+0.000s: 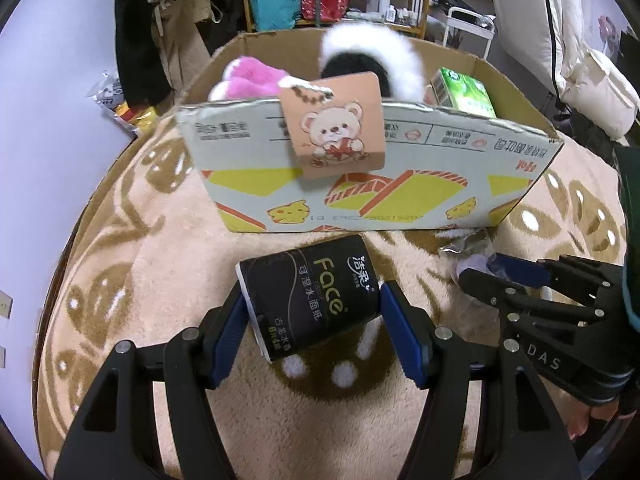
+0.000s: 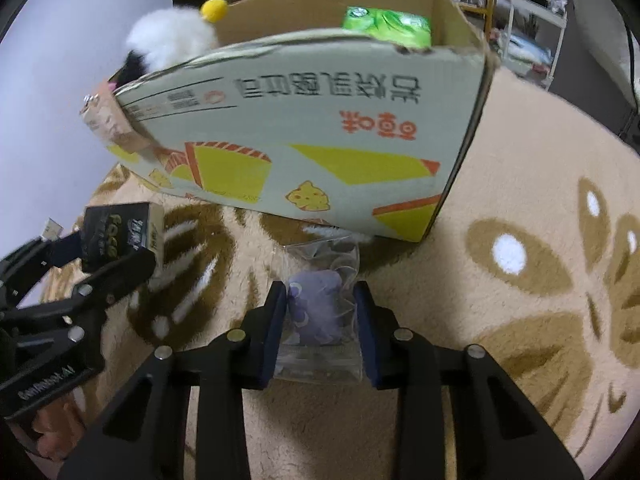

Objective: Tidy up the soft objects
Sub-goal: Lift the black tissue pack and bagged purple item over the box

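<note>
The left claw (image 1: 312, 316) pinches a black tissue pack (image 1: 312, 300) above the rug (image 1: 160, 280) before the box (image 1: 360, 184), while the right claw (image 2: 320, 320) presses on a clear bag (image 2: 320, 320) with a purple toy (image 2: 318, 308), beside the box.

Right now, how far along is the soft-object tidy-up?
Done: pink plush, black-and-white plush and green tissue pack sit in the cardboard box. In hand: left gripper holds the black tissue pack; right gripper straddles the bagged purple toy. Left: boxing both.
</note>
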The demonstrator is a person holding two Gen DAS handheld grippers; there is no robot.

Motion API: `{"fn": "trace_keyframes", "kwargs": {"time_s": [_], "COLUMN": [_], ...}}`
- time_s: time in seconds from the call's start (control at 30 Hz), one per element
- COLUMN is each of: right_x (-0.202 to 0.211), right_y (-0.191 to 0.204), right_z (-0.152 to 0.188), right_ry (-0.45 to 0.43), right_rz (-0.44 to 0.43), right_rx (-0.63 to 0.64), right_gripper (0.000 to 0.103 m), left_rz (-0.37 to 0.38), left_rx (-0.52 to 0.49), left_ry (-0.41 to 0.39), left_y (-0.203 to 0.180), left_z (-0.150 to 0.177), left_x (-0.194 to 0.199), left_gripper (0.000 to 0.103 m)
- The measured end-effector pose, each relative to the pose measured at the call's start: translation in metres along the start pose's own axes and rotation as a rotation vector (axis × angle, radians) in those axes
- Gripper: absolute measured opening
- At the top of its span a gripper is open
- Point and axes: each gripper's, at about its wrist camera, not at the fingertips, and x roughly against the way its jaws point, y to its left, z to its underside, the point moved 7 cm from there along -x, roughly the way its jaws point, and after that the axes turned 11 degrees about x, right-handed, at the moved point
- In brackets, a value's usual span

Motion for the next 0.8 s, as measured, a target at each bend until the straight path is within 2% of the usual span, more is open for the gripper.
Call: {"fn": "trace_keyframes", "kwargs": {"time_s": [0.17,0.3,0.6,0.8], "right_x": [0.013,0.041,0.107,0.124], "right_y": [0.003,-0.001,0.002,0.006], "right_z": [-0.005,-0.006,-0.019,-0.032], "right_ry": [-0.043,-0.102,-0.276,-0.343], "right_rz": [0.021,0.019,0.037,0.057], "right_rx": [-0.033,-0.042,-0.006,0.031], "right_gripper": [0.036,0.036,0.036,0.036], "left_rz": [0.000,-0.003,0.000,-0.020], "left_rx": [-0.008,-0.021,-0.039,-0.033], "left_ry": [-0.055,-0.111,-0.240,-0.292], "left_y": [-0.003,-0.007,-0.010,-0.010], "left_z": [0.002,0.000,-0.013,-0.030], "left_x": [0.025,0.041,0.075,0.085], "left_gripper": [0.065,0.065,0.065,0.065]}}
